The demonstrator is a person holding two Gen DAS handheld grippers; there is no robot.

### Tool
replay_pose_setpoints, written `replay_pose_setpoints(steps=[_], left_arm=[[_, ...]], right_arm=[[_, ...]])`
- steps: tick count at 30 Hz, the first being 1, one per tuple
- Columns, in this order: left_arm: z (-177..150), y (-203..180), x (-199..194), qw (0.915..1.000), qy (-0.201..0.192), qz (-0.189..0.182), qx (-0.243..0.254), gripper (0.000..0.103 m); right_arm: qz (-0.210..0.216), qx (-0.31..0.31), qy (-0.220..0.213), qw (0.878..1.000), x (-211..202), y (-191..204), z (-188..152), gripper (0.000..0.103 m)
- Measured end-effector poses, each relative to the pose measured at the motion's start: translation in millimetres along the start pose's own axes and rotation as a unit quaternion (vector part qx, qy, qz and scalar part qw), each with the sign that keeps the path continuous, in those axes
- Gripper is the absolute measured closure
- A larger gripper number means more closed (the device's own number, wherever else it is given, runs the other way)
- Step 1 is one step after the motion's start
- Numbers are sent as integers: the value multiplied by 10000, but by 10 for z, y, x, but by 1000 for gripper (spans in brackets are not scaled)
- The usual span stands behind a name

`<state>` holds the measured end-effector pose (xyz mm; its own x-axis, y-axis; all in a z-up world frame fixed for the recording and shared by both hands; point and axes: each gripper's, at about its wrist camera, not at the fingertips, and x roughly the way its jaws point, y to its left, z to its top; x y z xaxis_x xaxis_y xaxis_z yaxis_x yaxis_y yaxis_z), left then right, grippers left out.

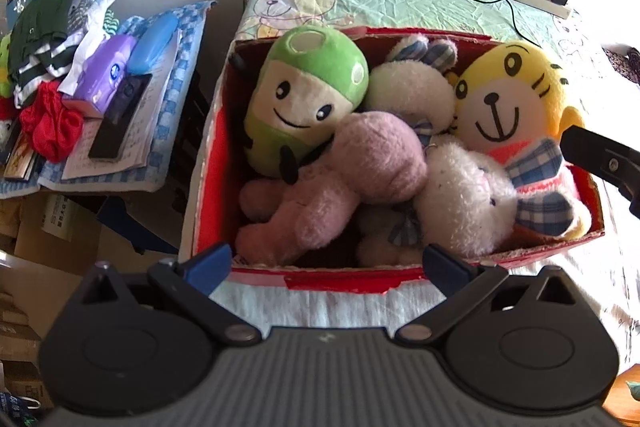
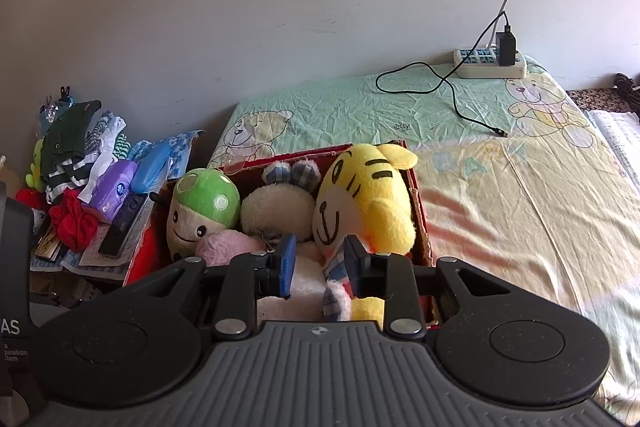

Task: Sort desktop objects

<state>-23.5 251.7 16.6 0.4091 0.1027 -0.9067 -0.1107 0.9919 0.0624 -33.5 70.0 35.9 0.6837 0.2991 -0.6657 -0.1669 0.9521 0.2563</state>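
Left gripper [image 1: 326, 261] gapes wide, empty, over the red box's [image 1: 340, 281] near rim. Right gripper [image 2: 320, 263] stands half-parted, nothing pinched, the white rabbit [image 2: 308, 281] between its fingers; beyond them sit the yellow tiger [image 2: 372, 195] and green plush [image 2: 200, 207].

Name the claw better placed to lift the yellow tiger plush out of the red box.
Right. The right claw sits partly open directly at the yellow tiger plush, its fingers by the plaid scarf. The left claw is wide open at the near edge of the red box, nearer the pink plush.
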Motion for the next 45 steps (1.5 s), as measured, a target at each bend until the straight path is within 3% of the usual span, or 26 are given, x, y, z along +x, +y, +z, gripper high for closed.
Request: replay_pose_setpoints(steps=[15, 19, 27, 30, 38, 45], left_arm=[[153, 4, 161, 9998, 123, 172, -6, 1], [208, 50, 219, 9995, 232, 182, 58, 1], [416, 130, 265, 9991, 420, 55, 93, 1], [448, 138, 247, 9990, 442, -28, 60, 1], [386, 104, 181, 9981, 556, -273, 55, 1], [308, 63, 191, 9979, 572, -277, 157, 1]], right_arm=[[-91, -189, 427, 9989, 302, 68, 87, 73], [-220, -210, 532, 9981, 352, 104, 118, 63], [-323, -222, 830, 9958, 447, 165, 243, 62], [-211, -106, 1055, 9941, 476, 169, 287, 53], [-169, -156, 1562, 9875, 487, 161, 301, 50], [-175, -78, 1631, 9864, 462, 117, 276, 50]])
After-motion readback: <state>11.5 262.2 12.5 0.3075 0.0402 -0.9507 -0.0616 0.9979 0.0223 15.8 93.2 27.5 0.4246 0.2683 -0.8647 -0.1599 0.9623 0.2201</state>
